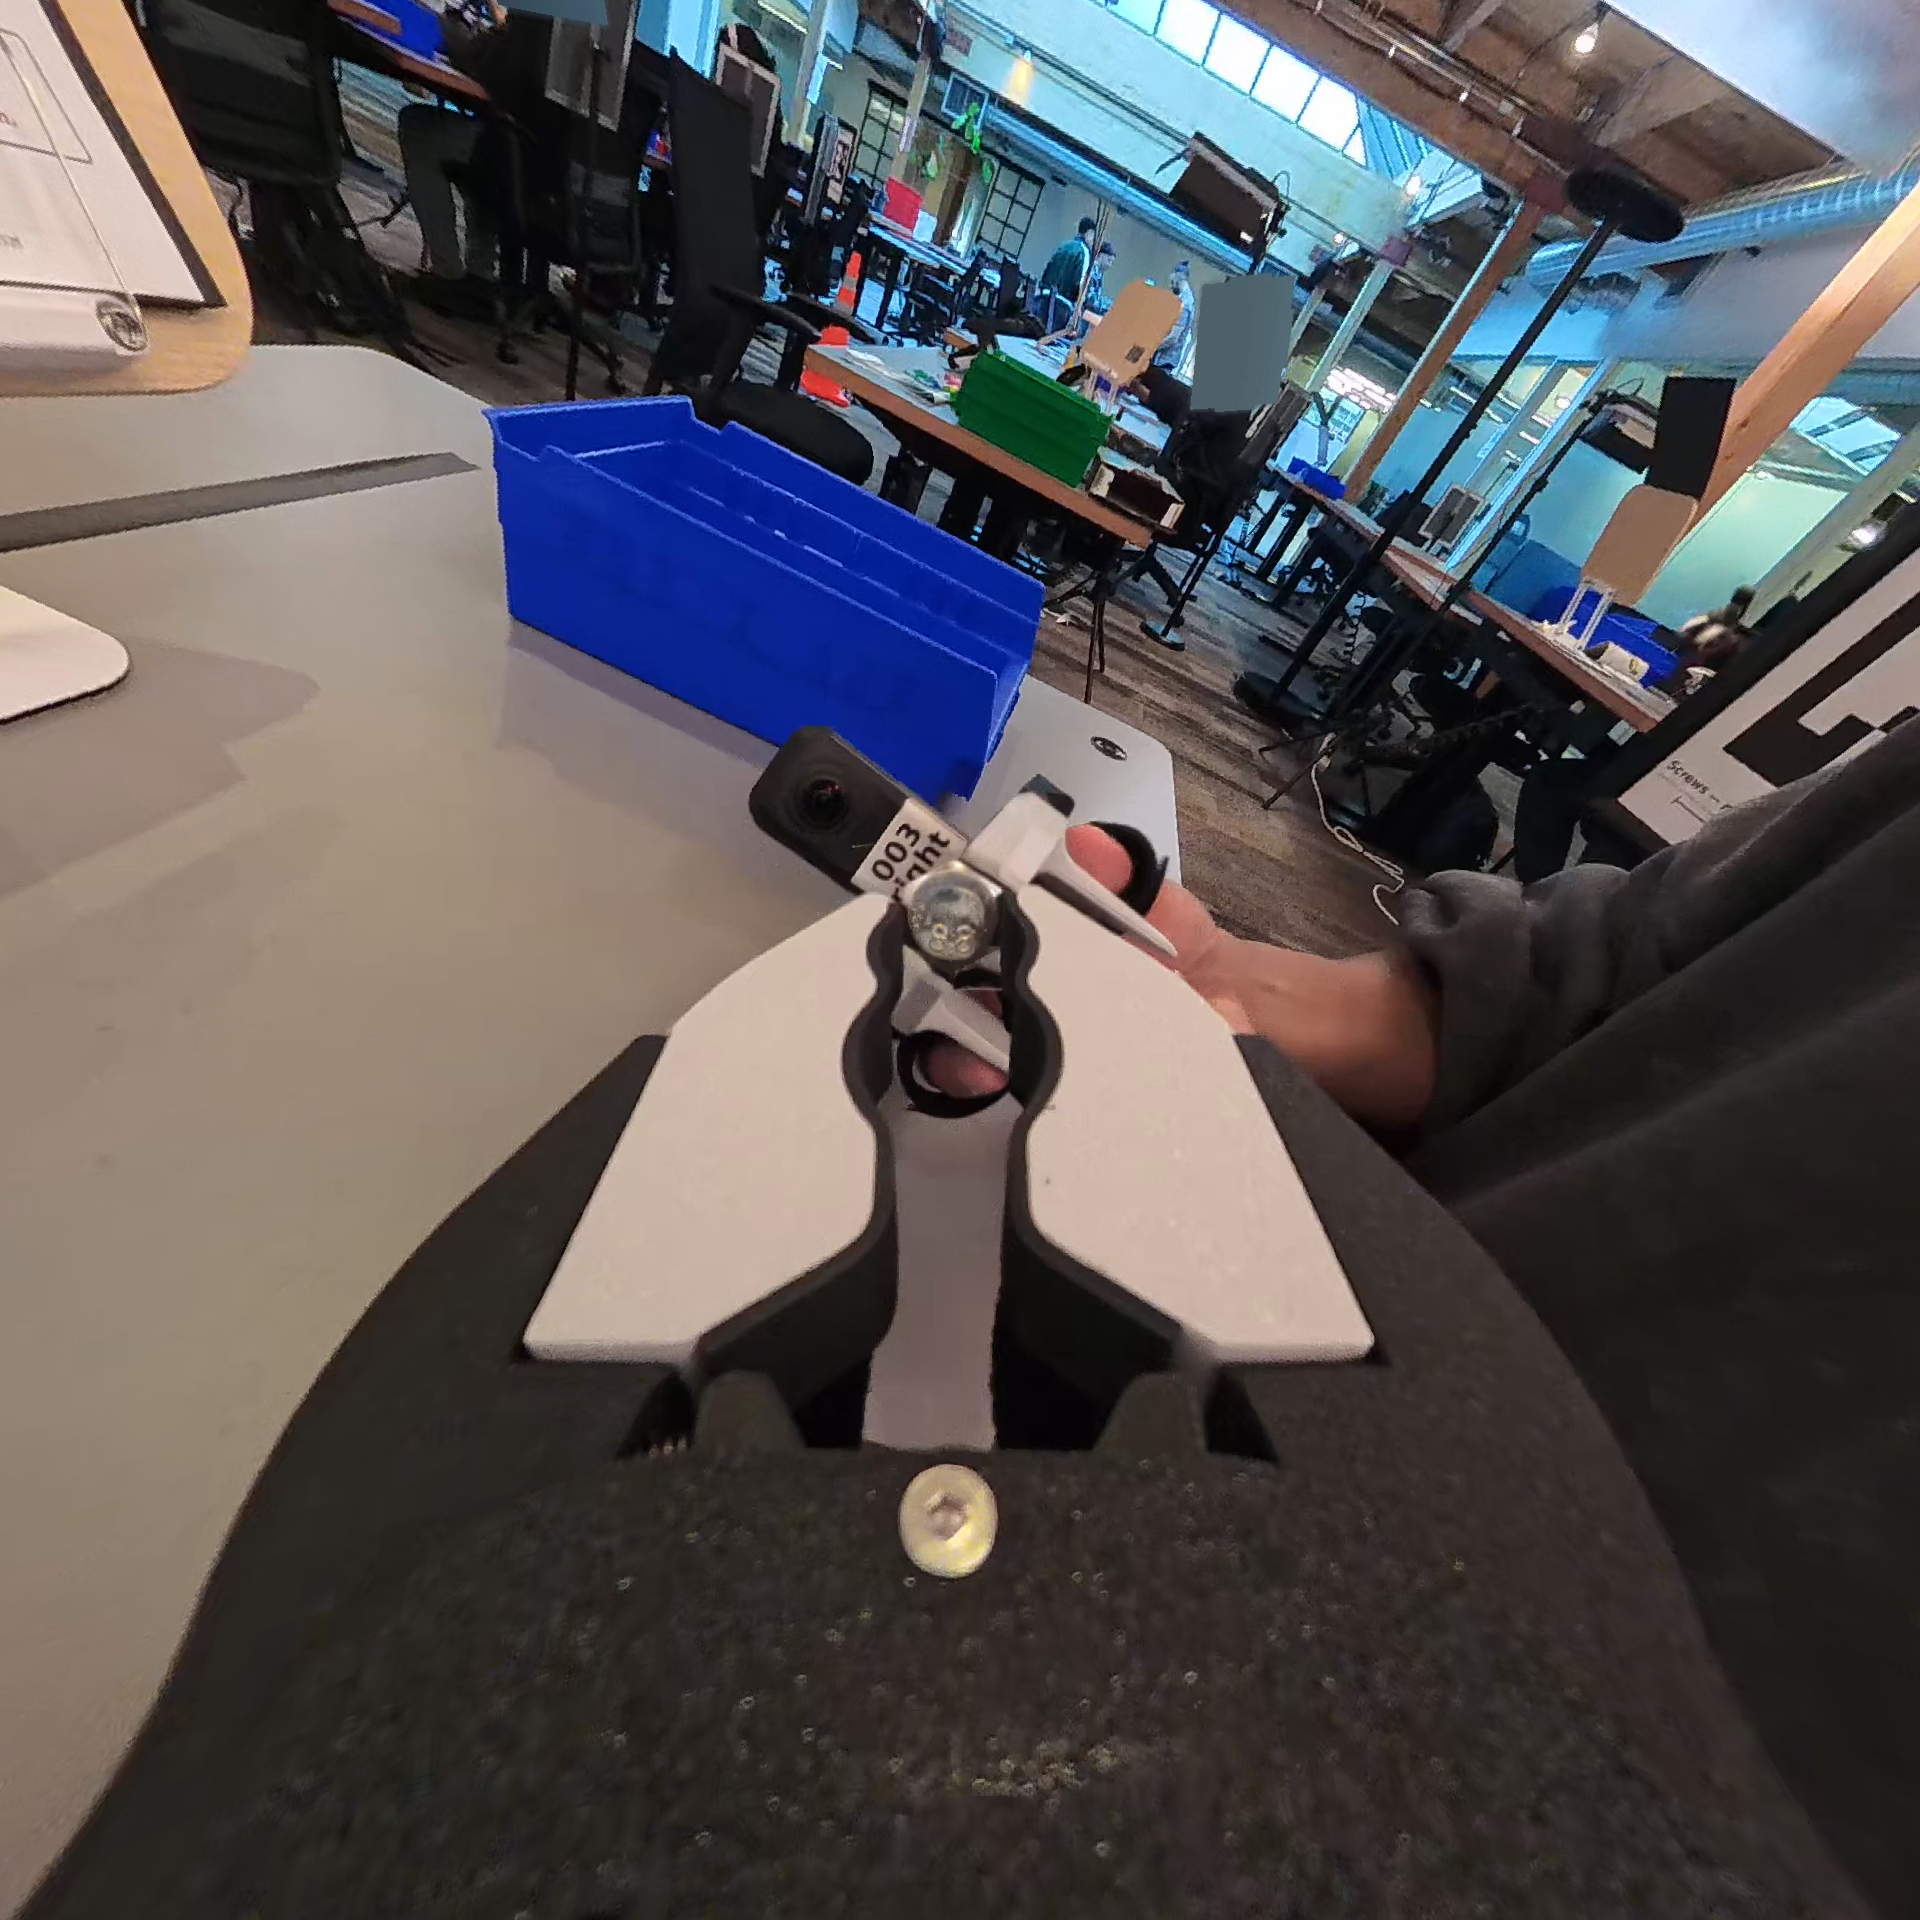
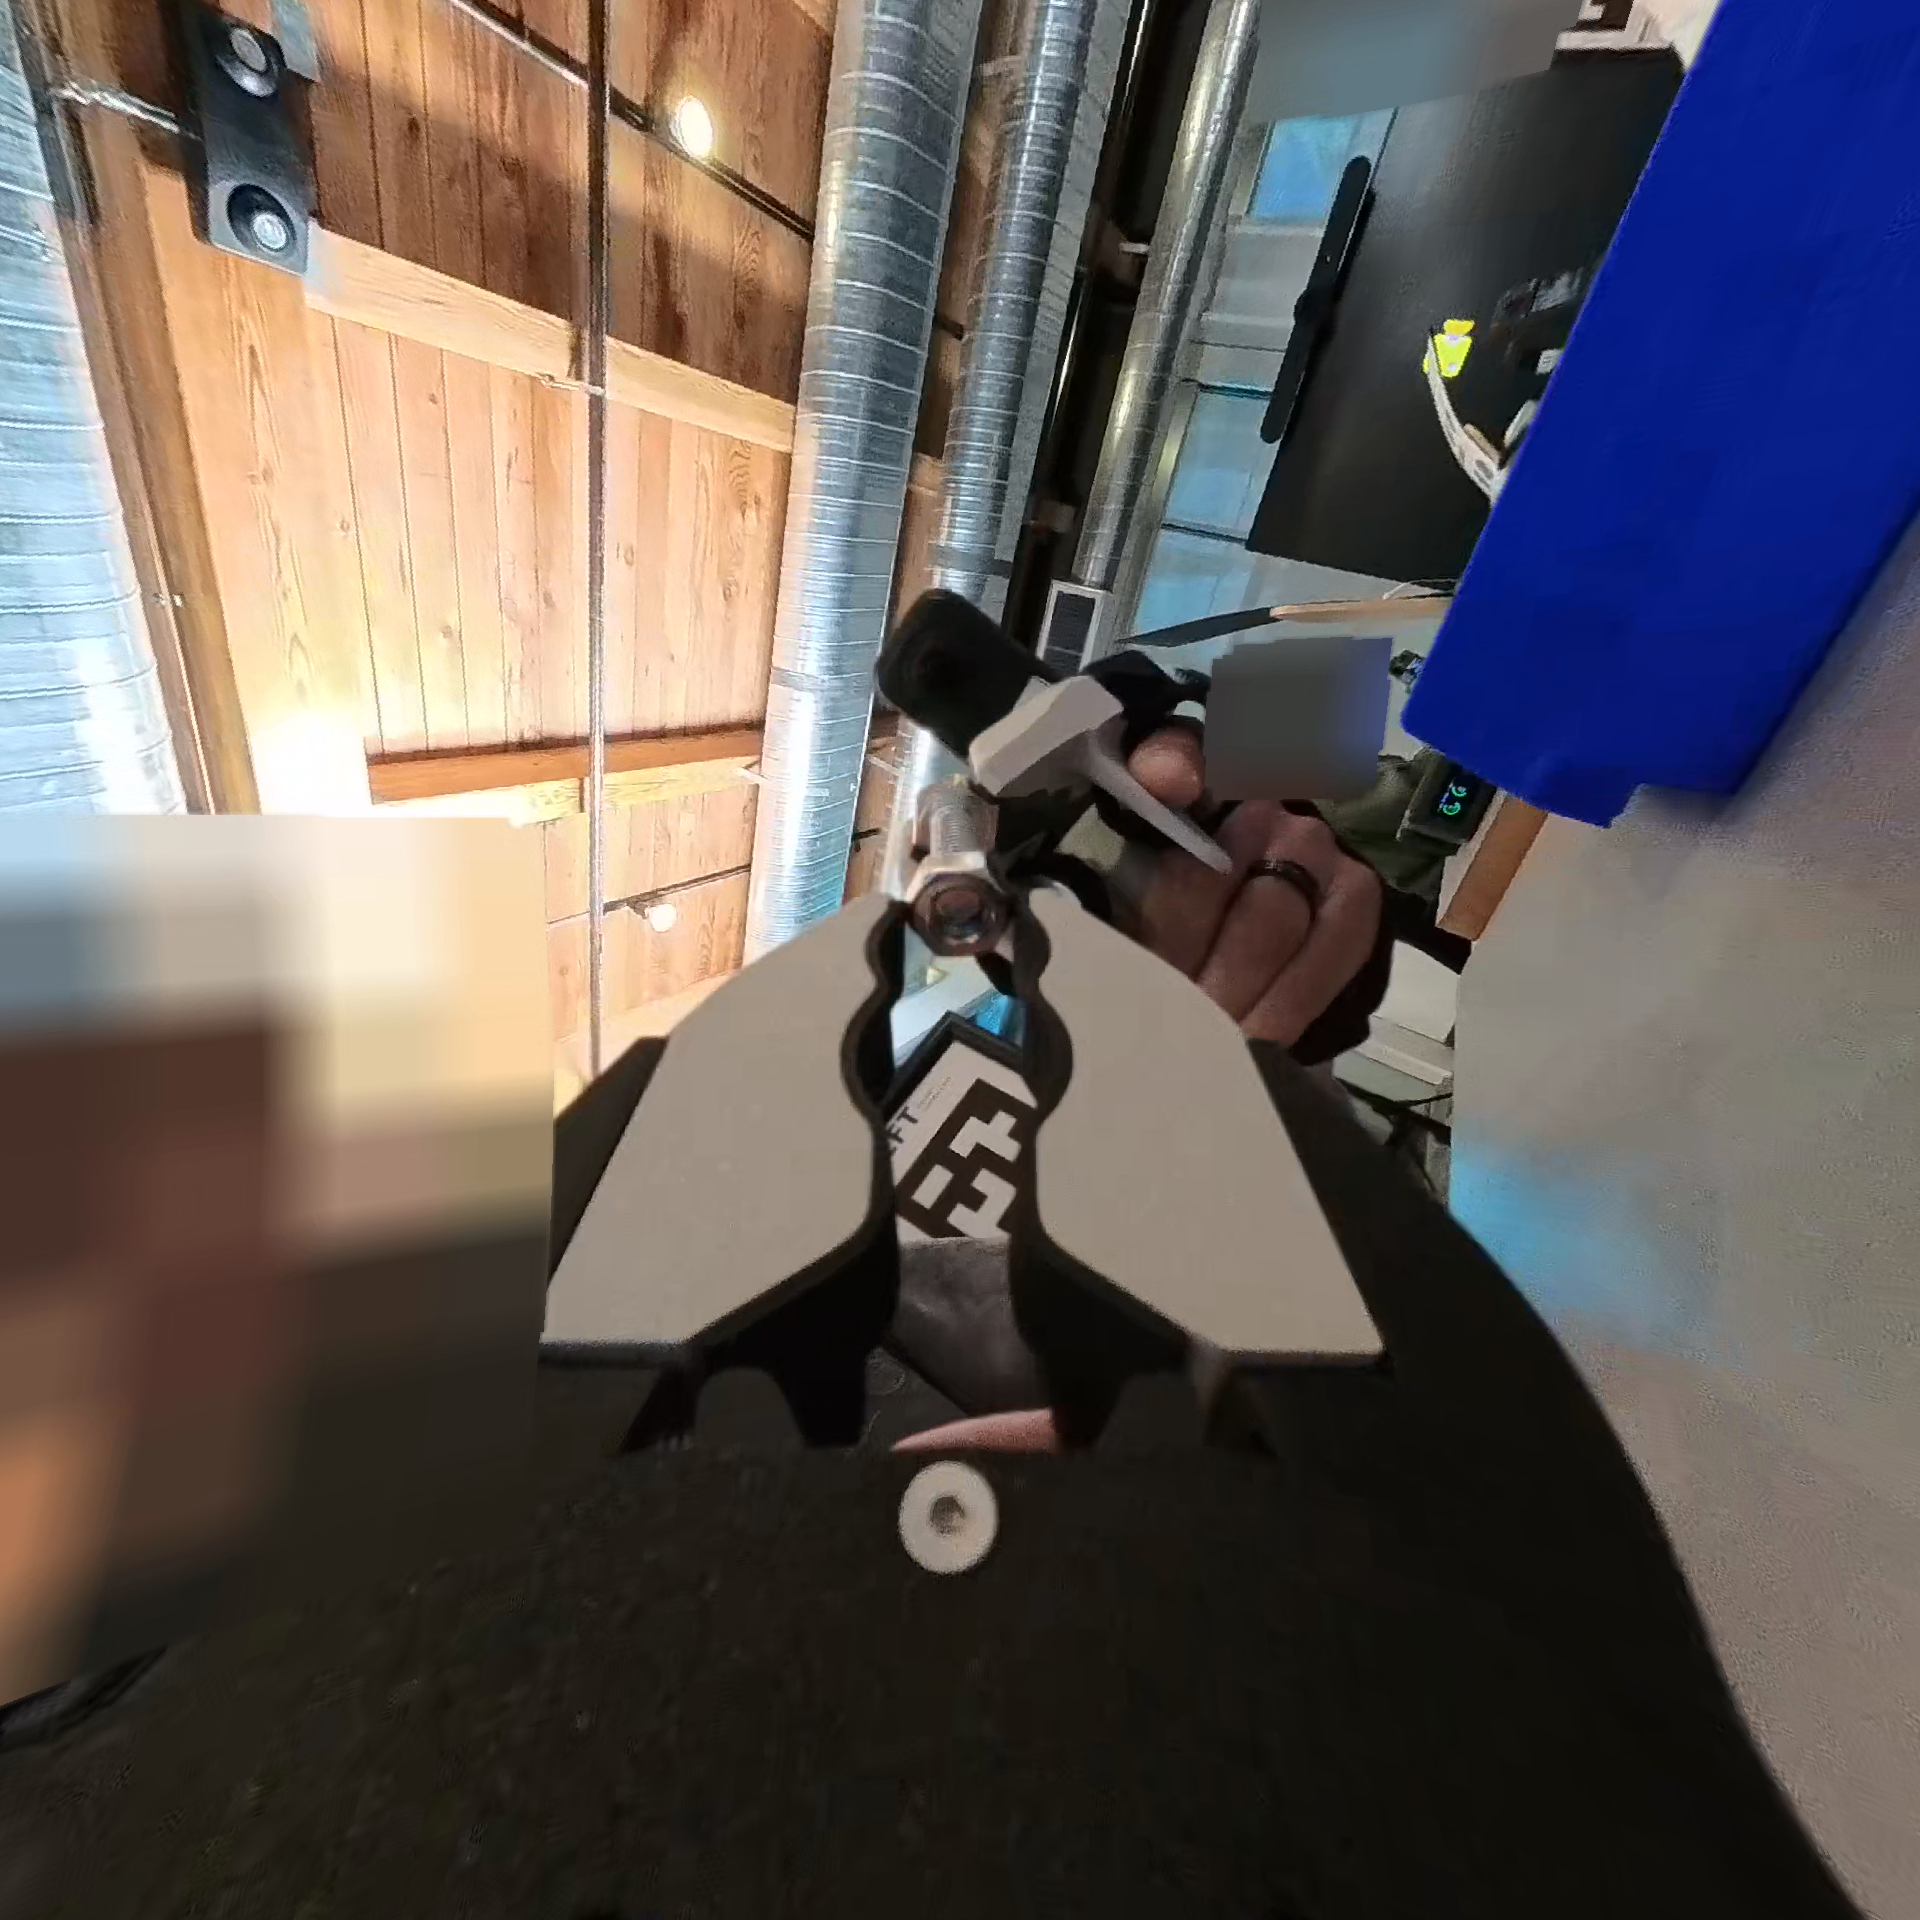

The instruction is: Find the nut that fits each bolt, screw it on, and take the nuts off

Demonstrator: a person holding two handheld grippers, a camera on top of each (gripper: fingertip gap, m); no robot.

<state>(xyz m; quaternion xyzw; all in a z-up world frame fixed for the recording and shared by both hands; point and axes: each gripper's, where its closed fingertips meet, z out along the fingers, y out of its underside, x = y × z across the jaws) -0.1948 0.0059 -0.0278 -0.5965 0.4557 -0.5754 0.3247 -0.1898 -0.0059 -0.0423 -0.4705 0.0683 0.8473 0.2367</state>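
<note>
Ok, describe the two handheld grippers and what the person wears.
Both the left gripper and the right gripper have flat pale-grey fingers with wavy black inner edges on a speckled black body with one silver screw. Each carries a black camera. A dark grey sleeve shows, and a dark ring.

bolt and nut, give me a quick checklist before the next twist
1. Left claw clamped on the bolt head: ok, head sits pinched at the fingertips.
2. Right claw clamped on the nut: ok, nut sits between the tips.
3. Nut on the bolt's thread: cannot tell; threaded shank shows just behind the nut, engagement hidden.
4. Nut and bolt in line: cannot tell from these angles.
5. Work clear of the blue bin: ok, both claws are held up in the air, apart from it.
6. Person's hand gripping the right tool: ok.
</note>
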